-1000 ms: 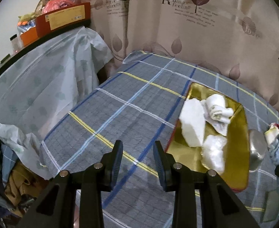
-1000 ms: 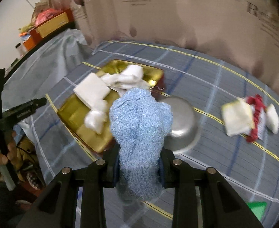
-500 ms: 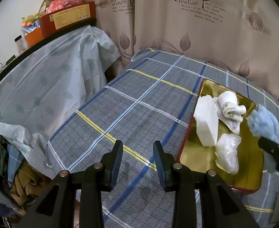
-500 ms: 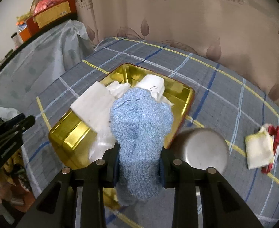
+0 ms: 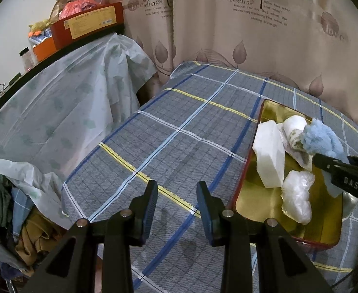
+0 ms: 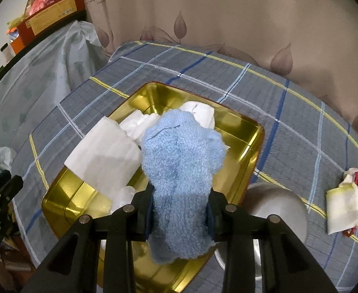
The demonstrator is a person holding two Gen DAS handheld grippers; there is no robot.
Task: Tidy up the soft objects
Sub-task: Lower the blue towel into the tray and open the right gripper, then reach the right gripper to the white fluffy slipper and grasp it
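My right gripper (image 6: 180, 207) is shut on a fluffy blue towel (image 6: 181, 166) and holds it over the gold tray (image 6: 249, 153). The tray holds a white foam block (image 6: 105, 158), white cloths (image 6: 201, 112) and a clear plastic wad (image 5: 297, 195). In the left wrist view the towel (image 5: 320, 139) hangs over the tray (image 5: 257, 202) at the right, with the right gripper's black fingers (image 5: 335, 168) below it. My left gripper (image 5: 176, 202) is open and empty above the checked tablecloth (image 5: 179, 134), left of the tray.
An upturned steel bowl (image 6: 276, 202) sits right of the tray. A pile of white and red cloths (image 6: 349, 200) lies at the far right. A plastic-covered shelf (image 5: 44, 112) with boxes stands at the left. A curtain (image 5: 252, 24) hangs behind the table.
My right gripper has carried the blue towel leftwards from beside the steel bowl to over the tray. The left gripper has drawn back slightly and stays open.
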